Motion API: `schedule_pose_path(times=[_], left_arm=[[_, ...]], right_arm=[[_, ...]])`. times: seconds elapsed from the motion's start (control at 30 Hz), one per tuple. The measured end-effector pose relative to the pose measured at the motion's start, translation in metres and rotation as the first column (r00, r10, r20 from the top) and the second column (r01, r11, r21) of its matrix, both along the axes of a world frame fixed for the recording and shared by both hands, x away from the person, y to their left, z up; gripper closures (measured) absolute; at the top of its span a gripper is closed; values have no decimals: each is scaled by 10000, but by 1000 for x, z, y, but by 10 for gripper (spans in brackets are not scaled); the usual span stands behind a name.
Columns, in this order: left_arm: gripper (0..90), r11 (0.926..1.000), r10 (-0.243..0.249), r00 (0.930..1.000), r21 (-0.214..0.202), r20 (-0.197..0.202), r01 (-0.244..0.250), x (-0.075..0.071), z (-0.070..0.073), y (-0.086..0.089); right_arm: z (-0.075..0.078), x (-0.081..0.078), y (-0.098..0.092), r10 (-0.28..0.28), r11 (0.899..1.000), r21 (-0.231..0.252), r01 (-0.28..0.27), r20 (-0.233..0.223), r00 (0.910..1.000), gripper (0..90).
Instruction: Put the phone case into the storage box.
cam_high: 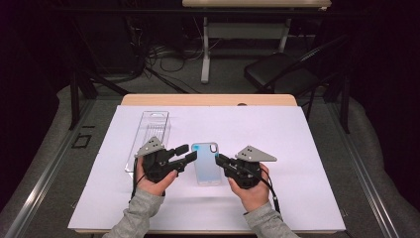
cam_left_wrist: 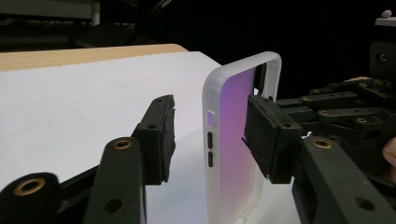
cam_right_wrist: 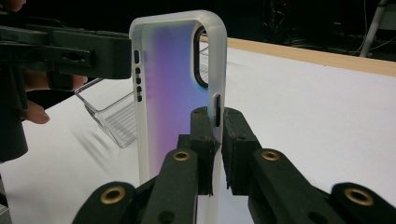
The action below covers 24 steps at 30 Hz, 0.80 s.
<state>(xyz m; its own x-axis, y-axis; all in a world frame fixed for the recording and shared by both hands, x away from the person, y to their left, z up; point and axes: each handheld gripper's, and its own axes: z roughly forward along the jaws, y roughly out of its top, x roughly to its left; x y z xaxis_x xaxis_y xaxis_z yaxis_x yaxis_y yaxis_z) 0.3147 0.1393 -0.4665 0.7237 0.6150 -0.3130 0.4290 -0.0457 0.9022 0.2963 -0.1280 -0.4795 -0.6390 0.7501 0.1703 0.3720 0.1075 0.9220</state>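
Item, phone case (cam_high: 206,162): low over the tabletop (cam_high: 277,134), one edge pinched by our right tongs (cam_right_wrist: 215,140), left tongs (cam_left_wrist: 210,140) spread around the other; uneven closing could twist it loose.

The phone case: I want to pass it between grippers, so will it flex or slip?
The phone case is an empty thin-walled shell, so probably light and somewhat bendy. The right gripper pinches only one side rail, so it may twist. Its glossy back looks slippery.
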Motion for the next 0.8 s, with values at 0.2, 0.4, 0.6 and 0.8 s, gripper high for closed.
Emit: schedule_pose_path(times=[0.2, 0.4, 0.6, 0.8], left_arm=[[629, 10000, 6, 10000, 58, -78, -5, -2, 1, 0], [672, 10000, -29, 9999, 16, -130, 29, -2, 0, 0], [716, 9999, -54, 9997, -113, -237, 51, -3, -1, -1], [747, 9998, -48, 9993, -219, -369, 39, -2, -2, 1]], right_arm=[[0, -1, 2, 37, 10000, -82, -36, 69, 10000, 838], [0, -2, 4, 75, 9999, -112, -74, 91, 9999, 838], [-1, -3, 5, 76, 9999, -106, -75, 51, 10000, 838], [-1, -3, 5, 90, 9999, -117, -89, 85, 9999, 838]])
